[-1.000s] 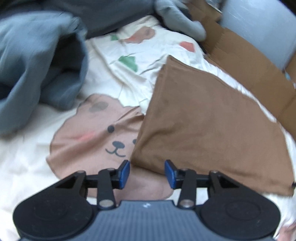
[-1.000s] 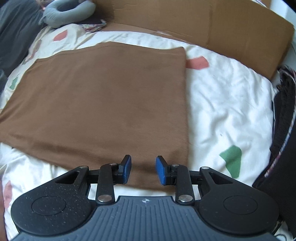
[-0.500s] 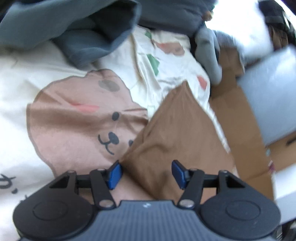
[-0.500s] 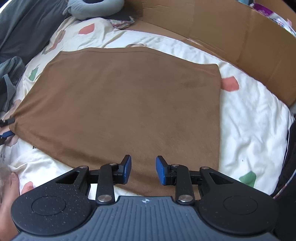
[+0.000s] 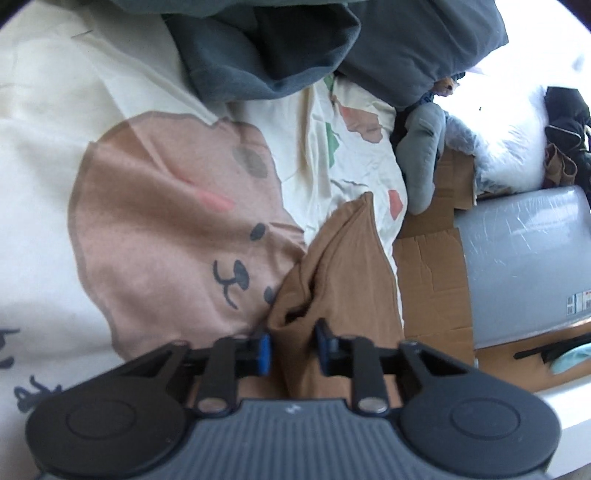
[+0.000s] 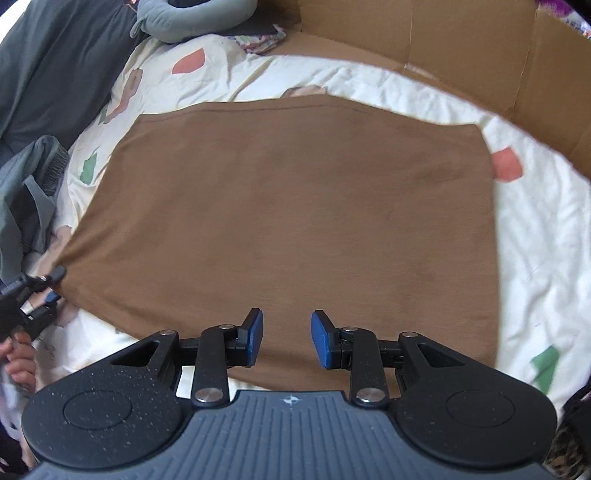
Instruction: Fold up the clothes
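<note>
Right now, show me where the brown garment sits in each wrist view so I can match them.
Left wrist: the brown garment runs up from bottom centre, its bunched corner pinched in the left gripper.
Right wrist: it lies flat across the middle, left gripper at its left corner.
Shared landmark: the grey neck pillow.

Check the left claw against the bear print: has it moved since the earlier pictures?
Yes. The left claw has come down to the brown garment's corner beside the bear print; its jaws have just been closing and now pinch that corner.
</note>
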The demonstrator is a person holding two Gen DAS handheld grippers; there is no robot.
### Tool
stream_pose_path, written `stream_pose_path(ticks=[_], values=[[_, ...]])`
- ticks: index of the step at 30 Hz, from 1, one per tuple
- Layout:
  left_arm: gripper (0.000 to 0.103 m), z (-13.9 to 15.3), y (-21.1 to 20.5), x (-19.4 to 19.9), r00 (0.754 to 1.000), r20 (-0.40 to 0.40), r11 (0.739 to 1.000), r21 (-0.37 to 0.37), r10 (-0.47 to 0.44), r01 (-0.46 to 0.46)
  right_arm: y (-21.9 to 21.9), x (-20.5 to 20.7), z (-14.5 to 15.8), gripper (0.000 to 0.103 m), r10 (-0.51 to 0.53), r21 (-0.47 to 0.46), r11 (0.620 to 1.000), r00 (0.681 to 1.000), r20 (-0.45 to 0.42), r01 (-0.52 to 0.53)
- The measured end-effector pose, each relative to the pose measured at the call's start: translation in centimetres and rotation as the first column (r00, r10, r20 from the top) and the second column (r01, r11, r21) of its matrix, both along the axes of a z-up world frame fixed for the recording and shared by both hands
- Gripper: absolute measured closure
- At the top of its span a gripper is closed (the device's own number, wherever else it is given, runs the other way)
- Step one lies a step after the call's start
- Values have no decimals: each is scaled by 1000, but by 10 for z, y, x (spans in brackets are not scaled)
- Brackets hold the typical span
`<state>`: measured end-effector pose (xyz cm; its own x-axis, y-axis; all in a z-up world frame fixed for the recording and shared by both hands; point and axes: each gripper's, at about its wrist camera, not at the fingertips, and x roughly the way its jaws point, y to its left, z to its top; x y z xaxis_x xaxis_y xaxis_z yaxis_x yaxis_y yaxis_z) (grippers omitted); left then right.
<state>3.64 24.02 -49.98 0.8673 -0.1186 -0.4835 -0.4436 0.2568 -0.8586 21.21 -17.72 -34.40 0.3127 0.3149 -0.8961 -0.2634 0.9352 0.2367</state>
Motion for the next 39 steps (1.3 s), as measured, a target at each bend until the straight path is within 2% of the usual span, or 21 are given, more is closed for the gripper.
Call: stream_pose_path(ticks=[2, 5, 8, 13, 15, 21, 29, 36, 39], values=[[94, 1, 0, -3, 1000, 9, 1000, -16, 7, -7, 8, 2, -5, 70, -11, 17, 1000, 999, -42, 12], [95, 7, 1, -3, 1000, 5, 1000, 3, 3, -3, 23, 1, -8, 71, 2, 42, 999, 998, -66, 0], [96, 14, 3, -2, 1000, -3, 1000, 23, -4, 5, 38, 0, -14, 82, 14, 37, 999, 996, -84, -11], [97, 24, 5, -3, 1000, -5, 999, 37, -5, 5, 66, -2, -20, 87, 66, 24, 998, 994, -89, -64], [97, 25, 4, -4, 1000, -10, 999, 44, -3, 3, 76, 0, -23, 92, 65, 24, 998, 993, -95, -63], [97, 19, 6, -2, 999, -34, 999, 36, -5, 6, 96, -2, -40, 96, 5, 46, 999, 993, -116, 0], [96, 16, 8, 3, 998, -63, 998, 50, -31, 34, 118, -7, -66, 97, -25, -7, 1000, 992, -123, 24], [96, 17, 9, 7, 996, -88, 997, 63, -33, 38, 128, -24, -62, 97, 4, -42, 999, 992, -124, -9], [96, 19, 8, 7, 995, -90, 996, 77, -42, 49, 131, -23, -58, 97, 12, -51, 999, 996, -92, -17]])
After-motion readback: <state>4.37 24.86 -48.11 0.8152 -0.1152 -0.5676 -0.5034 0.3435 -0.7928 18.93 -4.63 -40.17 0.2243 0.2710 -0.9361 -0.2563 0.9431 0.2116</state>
